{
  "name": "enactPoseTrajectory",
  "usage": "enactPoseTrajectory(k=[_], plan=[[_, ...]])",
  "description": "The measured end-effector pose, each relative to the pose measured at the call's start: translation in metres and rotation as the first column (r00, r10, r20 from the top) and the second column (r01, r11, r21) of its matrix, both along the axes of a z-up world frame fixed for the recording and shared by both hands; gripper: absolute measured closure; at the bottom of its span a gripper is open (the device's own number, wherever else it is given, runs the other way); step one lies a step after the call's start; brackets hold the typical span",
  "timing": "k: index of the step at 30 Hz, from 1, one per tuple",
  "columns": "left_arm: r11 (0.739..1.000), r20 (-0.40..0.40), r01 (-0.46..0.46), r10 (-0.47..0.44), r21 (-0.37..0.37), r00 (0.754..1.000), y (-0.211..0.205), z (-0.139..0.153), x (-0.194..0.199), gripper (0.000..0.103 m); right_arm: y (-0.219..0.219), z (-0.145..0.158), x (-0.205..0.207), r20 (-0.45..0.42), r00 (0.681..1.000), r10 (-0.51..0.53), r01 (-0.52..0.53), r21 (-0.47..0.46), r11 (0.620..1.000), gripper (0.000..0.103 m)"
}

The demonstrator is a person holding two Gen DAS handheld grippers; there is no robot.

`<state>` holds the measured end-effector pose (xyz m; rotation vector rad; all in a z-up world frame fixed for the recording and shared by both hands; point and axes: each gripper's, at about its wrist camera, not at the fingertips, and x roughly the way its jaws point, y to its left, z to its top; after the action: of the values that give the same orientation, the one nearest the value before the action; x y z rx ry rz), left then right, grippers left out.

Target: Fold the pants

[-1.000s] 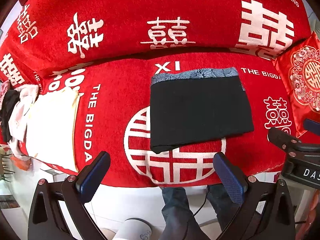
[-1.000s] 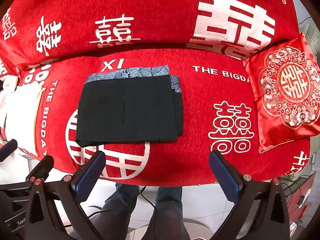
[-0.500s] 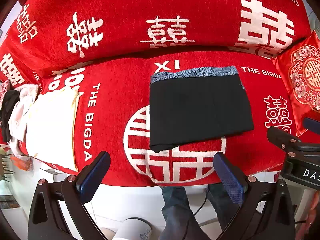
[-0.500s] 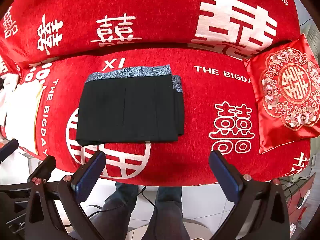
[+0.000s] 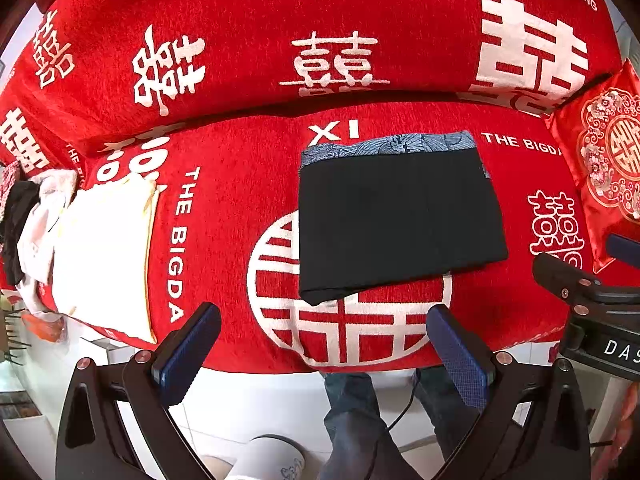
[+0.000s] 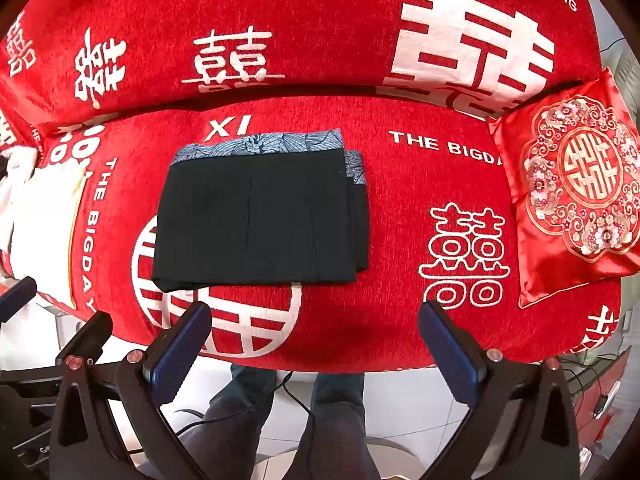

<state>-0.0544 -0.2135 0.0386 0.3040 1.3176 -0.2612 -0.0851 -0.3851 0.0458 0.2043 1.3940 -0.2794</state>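
Note:
Black pants [image 5: 396,220] [image 6: 260,216] lie folded into a flat rectangle on the red sofa seat, a blue patterned waistband strip along the far edge. My left gripper [image 5: 324,340] hangs open in front of the seat edge, back from the pants, with nothing between its blue pads. My right gripper [image 6: 314,338] is open too, held off the seat's front edge and apart from the pants. In the left wrist view the right gripper's body shows at the right edge.
The sofa [image 6: 400,184] has a red cover with white characters. A folded white garment [image 5: 104,256] and a pile of clothes [image 5: 20,216] lie at the left end. A red embroidered cushion [image 6: 576,196] rests at the right end. A person's legs [image 6: 320,420] stand below, on white floor.
Both views have shifted only slightly; the pants lie unmoved and both grippers stay open.

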Motion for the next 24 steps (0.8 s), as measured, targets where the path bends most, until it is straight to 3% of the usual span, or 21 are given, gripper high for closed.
enactPoseTrajectory(k=[24], plan=[[1.0, -0.013, 0.017, -0.017, 0.0, 1.0, -0.0009, -0.0025, 0.0011, 0.0, 0.0035, -0.0038, 0.0, -0.001, 1.0, 0.006, -0.006, 0.001, 1.0, 0.0]])
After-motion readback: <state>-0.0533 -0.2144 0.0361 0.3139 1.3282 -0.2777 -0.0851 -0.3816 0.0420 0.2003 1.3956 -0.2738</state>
